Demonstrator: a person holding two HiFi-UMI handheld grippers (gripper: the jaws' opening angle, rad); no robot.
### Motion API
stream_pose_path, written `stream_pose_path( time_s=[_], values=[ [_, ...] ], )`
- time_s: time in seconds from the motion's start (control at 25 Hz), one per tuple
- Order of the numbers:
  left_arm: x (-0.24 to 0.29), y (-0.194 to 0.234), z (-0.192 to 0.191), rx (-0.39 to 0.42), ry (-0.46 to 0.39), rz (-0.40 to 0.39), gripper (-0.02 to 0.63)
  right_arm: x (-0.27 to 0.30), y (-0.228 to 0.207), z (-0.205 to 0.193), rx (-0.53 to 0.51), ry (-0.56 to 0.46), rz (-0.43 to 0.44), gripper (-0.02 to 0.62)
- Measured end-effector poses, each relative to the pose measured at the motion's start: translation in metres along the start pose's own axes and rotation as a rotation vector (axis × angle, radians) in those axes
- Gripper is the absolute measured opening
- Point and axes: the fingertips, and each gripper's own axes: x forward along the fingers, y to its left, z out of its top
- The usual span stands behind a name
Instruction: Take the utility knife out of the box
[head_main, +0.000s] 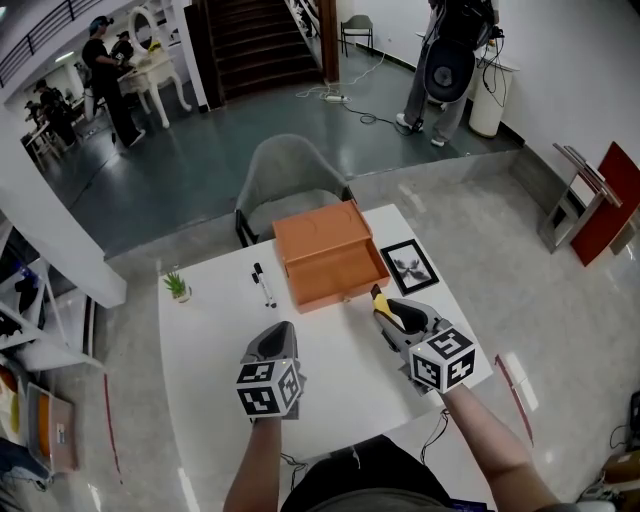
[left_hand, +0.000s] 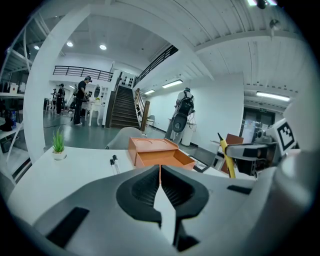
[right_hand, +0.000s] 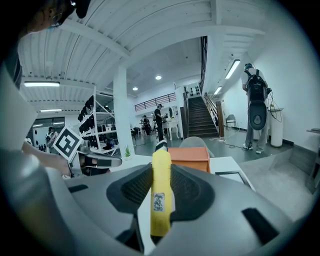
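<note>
A yellow utility knife (right_hand: 161, 192) with a black tip stands clamped between the jaws of my right gripper (right_hand: 161, 176), which is shut on it. In the head view the utility knife (head_main: 382, 302) sticks out of the right gripper (head_main: 385, 313) toward the orange box (head_main: 328, 256), just short of its open front drawer. The left gripper view catches the utility knife (left_hand: 227, 157) at the right, held above the table. My left gripper (head_main: 278, 334) hovers over the white table with its jaws shut and nothing between them. The orange box (left_hand: 157, 152) lies ahead of it.
Two black markers (head_main: 263, 283) lie left of the box, and a small potted plant (head_main: 177, 286) stands further left. A black picture frame (head_main: 409, 266) lies right of the box. A grey chair (head_main: 290, 190) stands behind the white table (head_main: 210, 340). People stand in the far background.
</note>
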Motion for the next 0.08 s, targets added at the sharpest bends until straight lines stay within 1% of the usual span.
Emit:
stream_pose_path(
  time_s=[0.08],
  values=[
    [0.0006, -0.0003, -0.0012, -0.002, 0.005, -0.001, 0.015, -0.0007, -0.0009, -0.0013, 0.002, 0.004, -0.001, 0.112]
  ],
)
